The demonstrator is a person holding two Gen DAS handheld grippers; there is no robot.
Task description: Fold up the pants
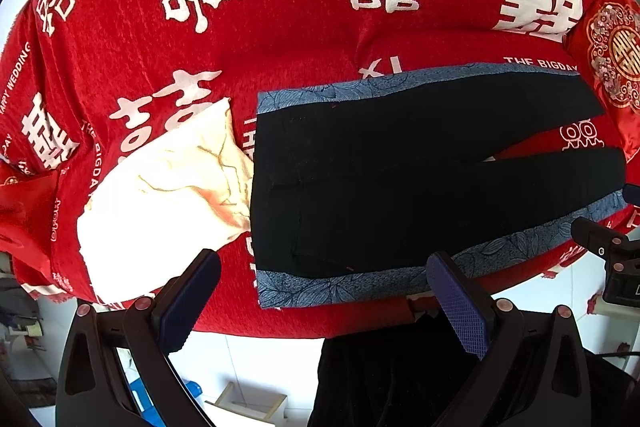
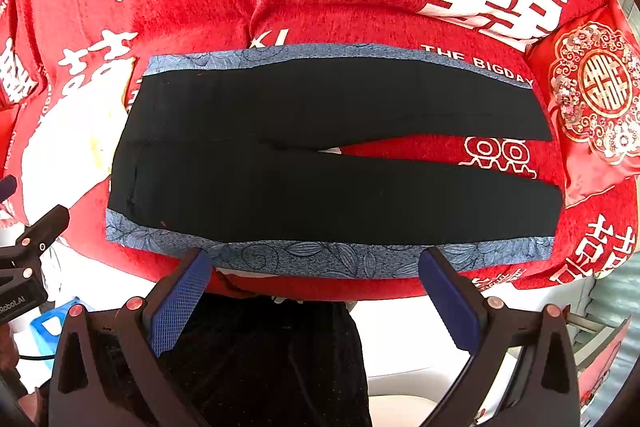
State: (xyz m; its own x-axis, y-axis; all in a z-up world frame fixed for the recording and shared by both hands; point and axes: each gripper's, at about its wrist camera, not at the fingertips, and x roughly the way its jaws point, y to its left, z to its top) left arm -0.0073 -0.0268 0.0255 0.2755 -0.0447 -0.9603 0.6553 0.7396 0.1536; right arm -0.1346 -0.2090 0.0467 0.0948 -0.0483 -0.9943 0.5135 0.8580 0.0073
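Black pants (image 1: 400, 163) with blue patterned side stripes lie flat on a red blanket, waistband to the left, the two legs spread slightly apart to the right. They also show in the right wrist view (image 2: 320, 163). My left gripper (image 1: 324, 267) is open and empty, hovering over the near edge by the waist end. My right gripper (image 2: 316, 263) is open and empty, above the near blue stripe (image 2: 320, 259) at mid-leg. The right gripper's tip shows at the right edge of the left wrist view (image 1: 600, 243).
A red blanket (image 1: 280, 27) with white characters covers the bed. A cream-white cloth (image 1: 168, 195) lies just left of the waistband. A red embroidered pillow (image 2: 592, 99) sits at the right. A white tiled floor and dark clothing (image 2: 280, 355) are below the bed edge.
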